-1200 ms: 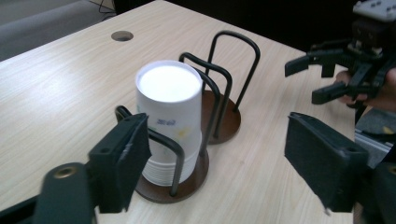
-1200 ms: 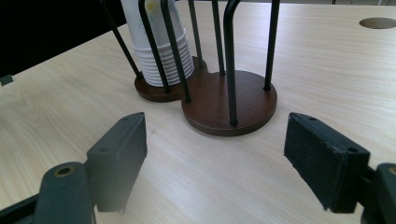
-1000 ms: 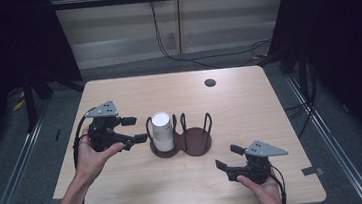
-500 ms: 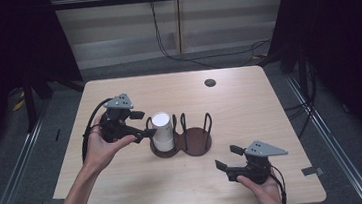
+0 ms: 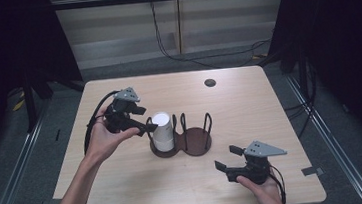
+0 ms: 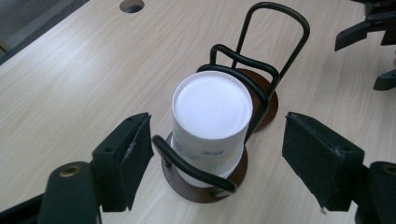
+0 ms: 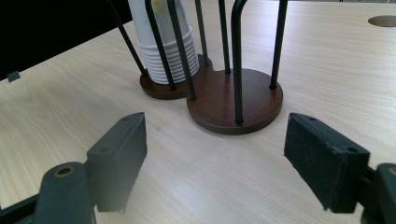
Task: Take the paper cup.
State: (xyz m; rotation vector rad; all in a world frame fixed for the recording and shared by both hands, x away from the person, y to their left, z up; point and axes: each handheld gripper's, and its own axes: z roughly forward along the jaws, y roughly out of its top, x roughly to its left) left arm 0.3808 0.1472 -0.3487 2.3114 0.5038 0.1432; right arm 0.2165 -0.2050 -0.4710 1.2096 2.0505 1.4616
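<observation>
A stack of inverted white paper cups stands in the left bay of a two-bay wire cup holder mid-tabletop; the left gripper, jaws spread, has advanced to straddle it, suggesting an imminent grasp, while the right gripper rests released near the front edge.

The print on the paper cups is too blurred to read.

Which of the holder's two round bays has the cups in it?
The bay nearer the left claw holds the white cup stack; the other bay shows bare brown base.
</observation>
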